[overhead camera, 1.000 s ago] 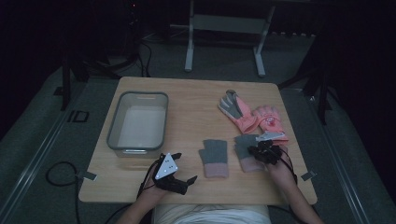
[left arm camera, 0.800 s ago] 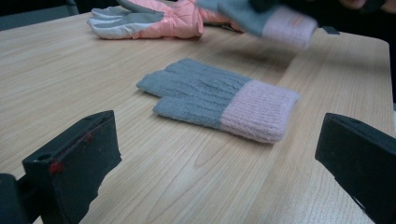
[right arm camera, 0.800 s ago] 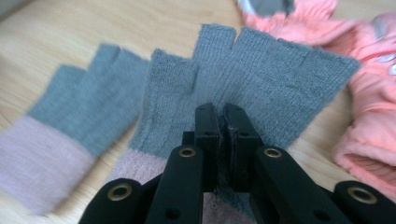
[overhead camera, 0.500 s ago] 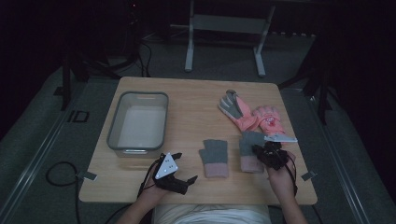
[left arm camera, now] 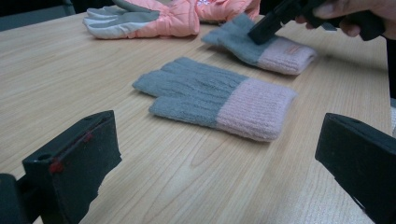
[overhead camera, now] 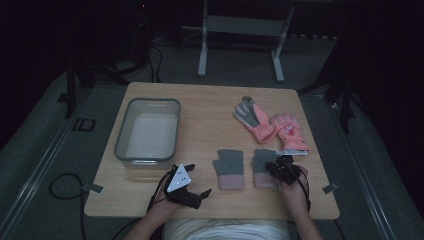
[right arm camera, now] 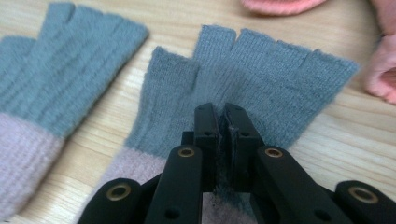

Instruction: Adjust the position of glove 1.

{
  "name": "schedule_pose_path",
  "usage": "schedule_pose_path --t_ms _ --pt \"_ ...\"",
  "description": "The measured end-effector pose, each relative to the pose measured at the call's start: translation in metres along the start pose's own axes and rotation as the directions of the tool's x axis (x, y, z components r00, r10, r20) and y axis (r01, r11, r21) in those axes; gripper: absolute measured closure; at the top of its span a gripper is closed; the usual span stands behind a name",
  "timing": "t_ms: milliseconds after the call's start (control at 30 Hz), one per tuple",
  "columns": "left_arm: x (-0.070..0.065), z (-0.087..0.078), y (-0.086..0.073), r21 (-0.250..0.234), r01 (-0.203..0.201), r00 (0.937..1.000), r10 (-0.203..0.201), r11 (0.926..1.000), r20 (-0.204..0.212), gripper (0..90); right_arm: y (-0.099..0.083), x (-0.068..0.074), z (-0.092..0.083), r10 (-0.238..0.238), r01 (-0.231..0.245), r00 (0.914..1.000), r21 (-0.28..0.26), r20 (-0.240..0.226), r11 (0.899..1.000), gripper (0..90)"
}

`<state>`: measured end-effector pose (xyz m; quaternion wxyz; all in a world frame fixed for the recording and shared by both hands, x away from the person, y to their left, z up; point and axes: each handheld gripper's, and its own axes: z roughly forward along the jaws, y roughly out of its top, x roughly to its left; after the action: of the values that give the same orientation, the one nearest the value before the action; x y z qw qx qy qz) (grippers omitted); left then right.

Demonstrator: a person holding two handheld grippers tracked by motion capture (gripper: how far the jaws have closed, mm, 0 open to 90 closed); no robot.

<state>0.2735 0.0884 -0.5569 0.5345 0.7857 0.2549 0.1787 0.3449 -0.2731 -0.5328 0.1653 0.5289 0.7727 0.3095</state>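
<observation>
Two grey knit gloves with pink cuffs lie side by side near the table's front. My right gripper [overhead camera: 279,167] [right arm camera: 223,116] is shut, pinching the palm fabric of the right grey glove [overhead camera: 261,161] [right arm camera: 271,70] just above its cuff. That glove still lies flat on the wood. The left grey glove [overhead camera: 229,168] [left arm camera: 219,98] lies untouched. My left gripper [overhead camera: 198,179] [left arm camera: 215,135] rests open near the front edge and points at the left glove, with nothing between its jaws. The left gripper view also shows the right gripper [left arm camera: 264,30] pressing on the far glove [left arm camera: 280,51].
A pair of pink ski gloves [overhead camera: 272,125] [left arm camera: 154,21] lies behind the grey ones at the right. A clear grey bin [overhead camera: 147,107] stands at the table's left, nothing in it. Bare wood lies between the bin and the gloves.
My right gripper has slid a little nearer and leftward onto the right grey glove. The left gripper has not moved.
</observation>
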Motion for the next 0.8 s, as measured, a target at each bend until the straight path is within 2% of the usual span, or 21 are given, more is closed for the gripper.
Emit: schedule_pose_path --t_ms 67,100,200,333,467,500,533,600,800 --pt "0.000 0.000 0.000 0.000 0.000 1.0000 0.000 1.0000 0.000 0.0 0.000 -0.001 0.002 0.001 -0.001 1.0000 0.003 -0.002 1.000 83.9" --pt "0.000 0.000 0.000 0.001 0.000 1.0000 0.000 1.0000 0.001 0.0 0.000 -0.005 0.005 -0.014 0.014 0.9998 0.014 -0.017 1.000 80.8" --pt "0.000 0.001 0.000 0.003 -0.001 1.0000 0.001 1.0000 0.000 0.0 0.001 -0.009 0.008 -0.017 0.018 0.9994 0.027 -0.031 0.999 76.7" --pt "0.000 0.001 0.000 0.008 -0.003 1.0000 0.003 1.0000 0.000 0.0 0.003 -0.010 0.007 -0.032 0.033 0.9988 0.031 -0.037 0.999 72.3" --pt "0.000 0.001 0.000 0.008 -0.002 1.0000 0.002 1.0000 0.000 0.0 0.007 -0.011 0.000 -0.078 0.078 0.9964 0.007 -0.034 0.997 71.6" --pt "0.000 0.001 0.000 0.008 -0.003 1.0000 0.003 1.0000 0.002 0.0 0.010 -0.015 -0.005 -0.125 0.124 0.9905 -0.015 -0.057 0.992 66.1" --pt "0.000 0.001 0.000 0.009 -0.003 1.0000 0.003 1.0000 0.003 0.0 0.011 -0.018 -0.006 -0.162 0.161 0.9833 -0.024 -0.082 0.987 64.7" --pt "0.000 0.001 -0.001 0.011 -0.004 1.0000 0.004 0.9999 0.004 0.0 0.012 -0.021 -0.007 -0.219 0.218 0.9715 -0.028 -0.089 0.976 63.5" --pt "-0.001 0.002 -0.001 0.014 -0.007 1.0000 0.007 0.9999 0.004 0.0 0.012 -0.023 0.001 -0.312 0.311 0.9390 -0.025 -0.146 0.950 59.9"
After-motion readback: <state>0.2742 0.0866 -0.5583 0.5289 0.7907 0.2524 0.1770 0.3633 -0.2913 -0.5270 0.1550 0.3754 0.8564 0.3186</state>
